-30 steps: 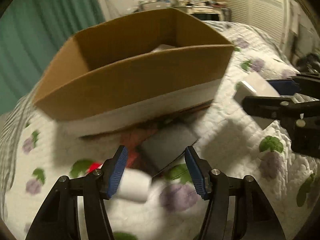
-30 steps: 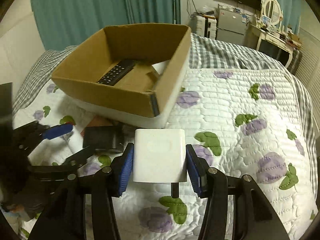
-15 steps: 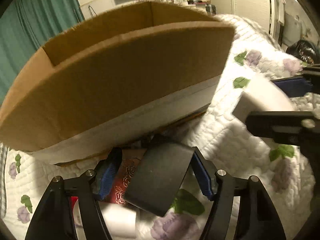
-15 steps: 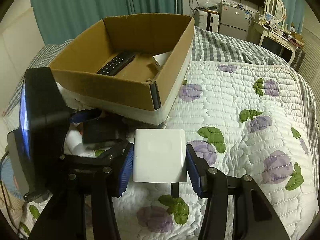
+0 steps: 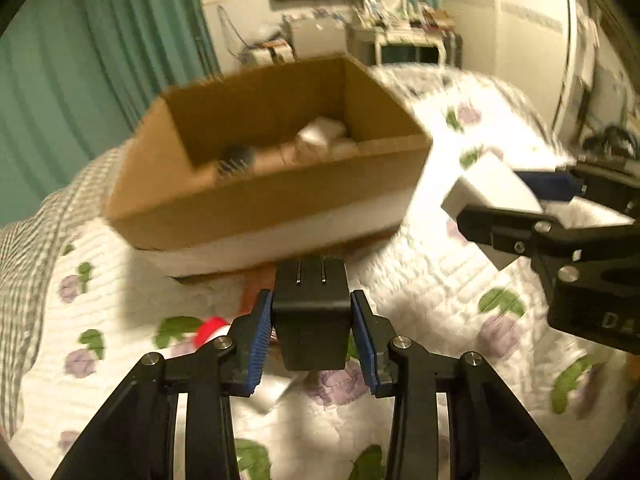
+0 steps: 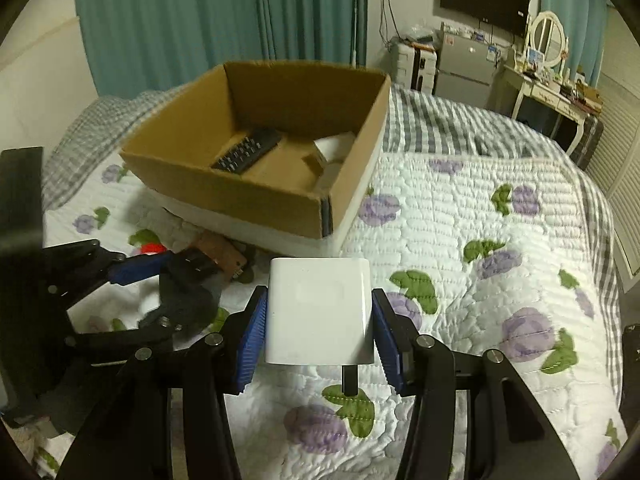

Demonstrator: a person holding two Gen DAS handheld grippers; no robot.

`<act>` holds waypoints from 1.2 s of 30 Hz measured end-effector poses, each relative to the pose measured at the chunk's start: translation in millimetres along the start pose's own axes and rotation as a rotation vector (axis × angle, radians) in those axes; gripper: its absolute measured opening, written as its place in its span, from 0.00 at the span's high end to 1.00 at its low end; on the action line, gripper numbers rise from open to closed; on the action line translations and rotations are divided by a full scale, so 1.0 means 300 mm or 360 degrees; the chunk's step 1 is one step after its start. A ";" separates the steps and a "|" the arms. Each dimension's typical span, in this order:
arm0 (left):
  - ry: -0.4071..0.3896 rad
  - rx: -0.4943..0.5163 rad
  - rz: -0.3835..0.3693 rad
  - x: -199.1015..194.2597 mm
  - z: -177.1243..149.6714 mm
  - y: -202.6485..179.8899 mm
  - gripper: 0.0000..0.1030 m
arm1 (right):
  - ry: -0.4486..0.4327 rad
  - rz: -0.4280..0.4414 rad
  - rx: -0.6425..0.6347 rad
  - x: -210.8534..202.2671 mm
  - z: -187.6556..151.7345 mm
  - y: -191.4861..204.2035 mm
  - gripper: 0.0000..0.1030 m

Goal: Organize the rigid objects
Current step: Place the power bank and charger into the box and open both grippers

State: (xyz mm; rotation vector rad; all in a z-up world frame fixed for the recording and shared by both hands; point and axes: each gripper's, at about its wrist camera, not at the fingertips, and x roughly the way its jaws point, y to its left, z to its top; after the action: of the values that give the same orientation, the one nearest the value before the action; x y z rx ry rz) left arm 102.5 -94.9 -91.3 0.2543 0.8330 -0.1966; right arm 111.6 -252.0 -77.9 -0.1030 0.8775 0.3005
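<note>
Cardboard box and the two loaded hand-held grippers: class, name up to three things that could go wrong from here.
1. Both hand-held grippers, left and right, sit close together before the cardboard box; moving in together, they might collide.
2. The black block or white adapter could land on the remote inside.
3. The left view is blurred, suggesting fast motion; the block might slip.

So the left gripper (image 5: 312,332) is now clamping the black block (image 5: 311,312) it was only reaching for a second ago, and it's lifting it off the quilt (image 5: 420,292), backing away from the cardboard box (image 5: 272,184).
</note>
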 end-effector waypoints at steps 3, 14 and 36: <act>-0.0085 -0.0051 0.0025 -0.111 0.023 0.053 0.63 | -0.0070 -0.0002 -0.0012 -0.066 0.029 0.005 0.52; -0.0274 -0.0104 0.0080 -0.210 0.315 0.145 0.63 | -0.0317 -0.0011 -0.0033 -0.227 0.238 -0.029 0.52; -0.0036 -0.0257 0.0063 0.132 0.342 0.206 0.52 | -0.0239 0.0030 -0.0058 -0.007 0.319 -0.092 0.52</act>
State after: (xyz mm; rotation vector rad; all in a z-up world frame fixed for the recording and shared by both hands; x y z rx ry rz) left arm 217.4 -69.4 -45.8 0.1165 0.8160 -0.0942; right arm 189.6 -258.6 -16.4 -0.1043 0.7245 0.3376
